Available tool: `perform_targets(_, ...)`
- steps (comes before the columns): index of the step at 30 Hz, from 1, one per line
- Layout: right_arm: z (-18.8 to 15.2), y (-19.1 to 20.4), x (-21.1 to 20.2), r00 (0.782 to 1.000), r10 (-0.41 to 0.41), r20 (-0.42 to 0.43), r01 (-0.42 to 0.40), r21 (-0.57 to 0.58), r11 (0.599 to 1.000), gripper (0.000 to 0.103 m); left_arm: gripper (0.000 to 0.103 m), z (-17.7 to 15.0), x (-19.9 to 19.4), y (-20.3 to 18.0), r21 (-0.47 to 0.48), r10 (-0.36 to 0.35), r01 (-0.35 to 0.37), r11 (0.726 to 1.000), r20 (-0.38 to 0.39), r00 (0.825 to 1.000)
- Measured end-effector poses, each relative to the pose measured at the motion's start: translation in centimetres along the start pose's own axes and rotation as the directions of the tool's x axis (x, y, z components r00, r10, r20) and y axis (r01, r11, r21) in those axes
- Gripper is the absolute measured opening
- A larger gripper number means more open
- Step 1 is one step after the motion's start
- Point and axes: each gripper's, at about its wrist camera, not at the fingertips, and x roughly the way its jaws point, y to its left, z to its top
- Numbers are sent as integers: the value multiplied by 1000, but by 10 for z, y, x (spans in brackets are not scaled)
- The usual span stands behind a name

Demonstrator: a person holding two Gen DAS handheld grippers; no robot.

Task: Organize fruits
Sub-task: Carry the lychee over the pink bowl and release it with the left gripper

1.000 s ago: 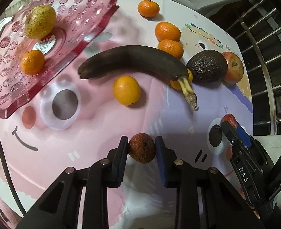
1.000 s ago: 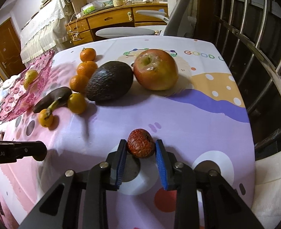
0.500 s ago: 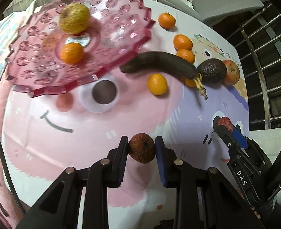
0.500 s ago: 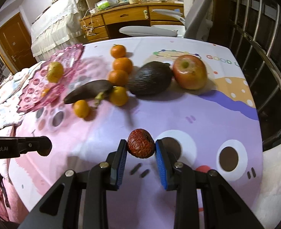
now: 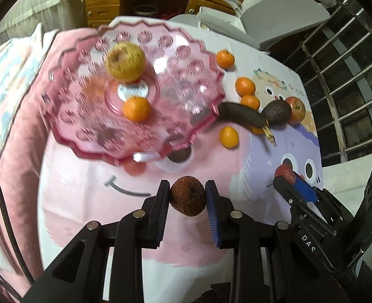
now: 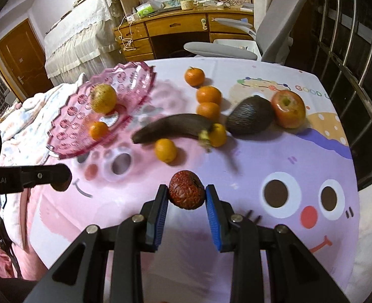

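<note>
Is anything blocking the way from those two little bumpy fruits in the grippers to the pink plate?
Nothing visible does. The brown lychee in the left gripper and the red lychee in the right gripper face bare tablecloth up to the pink plastic plate. The blackened banana lies off to the side.

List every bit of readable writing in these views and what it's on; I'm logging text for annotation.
"GOOD U", cut off by the edge: printed on the tablecloth.
"Robot.AI": on the left gripper body, its start cut off by the frame.
"DAS": on the right gripper body.
Sticker in the middle of the pink tray: too blurred to read.
</note>
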Motion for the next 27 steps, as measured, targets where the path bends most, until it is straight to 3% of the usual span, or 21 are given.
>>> perform_targets(15,29,79,2,996,-29,81,22,93,995,30,27,34,-27,56,196,-70,63,978,24,997)
perform_targets(27,48,122,38,999,1,42,-8,171,985,30,27,65,-5,110,180,-77,77,981,-5,997)
